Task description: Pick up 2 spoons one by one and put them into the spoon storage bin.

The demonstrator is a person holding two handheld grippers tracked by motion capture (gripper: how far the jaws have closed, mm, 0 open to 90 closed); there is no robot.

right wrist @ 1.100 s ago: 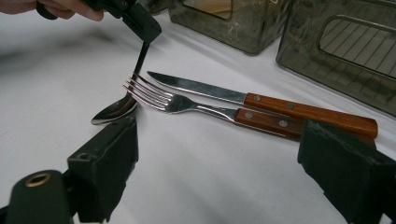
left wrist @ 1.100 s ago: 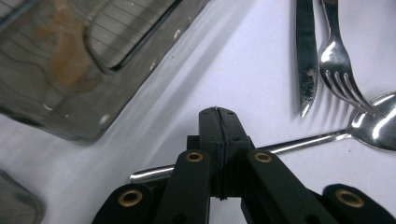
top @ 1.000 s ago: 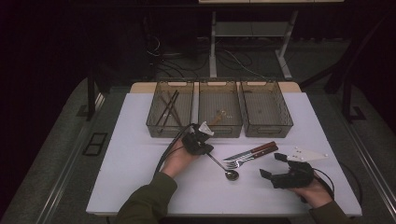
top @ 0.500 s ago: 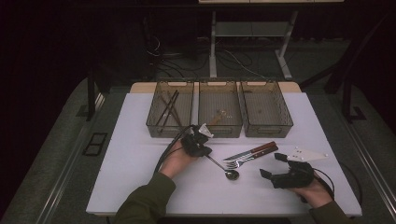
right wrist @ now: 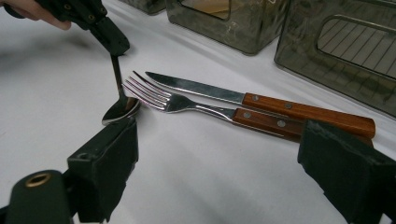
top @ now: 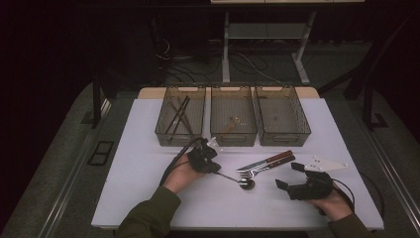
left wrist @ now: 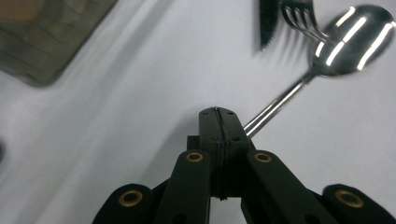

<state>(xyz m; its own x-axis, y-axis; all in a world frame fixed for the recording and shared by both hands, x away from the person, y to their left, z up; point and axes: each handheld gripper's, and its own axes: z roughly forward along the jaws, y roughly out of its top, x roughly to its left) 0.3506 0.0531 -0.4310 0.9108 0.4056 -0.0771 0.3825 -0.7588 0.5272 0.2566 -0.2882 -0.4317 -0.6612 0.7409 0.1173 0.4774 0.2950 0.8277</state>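
**Spoon pinched by its handle, right claw spread wide**

While the left gripper sits near the middle of the white table, its jaws are pressed together on the thin handle of the spoon; in the left gripper view the handle comes out from between the closed tips and the bowl lies ahead on the tabletop. From the right gripper view the handle rises steeply to that gripper, so only the bowl end looks to touch the table.

Just beyond the bowl lie a fork and a knife, side by side with wooden handles pointing right; the fork tines reach almost to the spoon bowl, leaving little room on that side. The right gripper rests near the table's front right, jaws wide apart and holding nothing, with the fork and knife handles between them in its own view.

Three mesh bins stand in a row along the far edge: the left bin, the middle bin and the right bin. Open white surface stretches left of the left hand and along the front edge.
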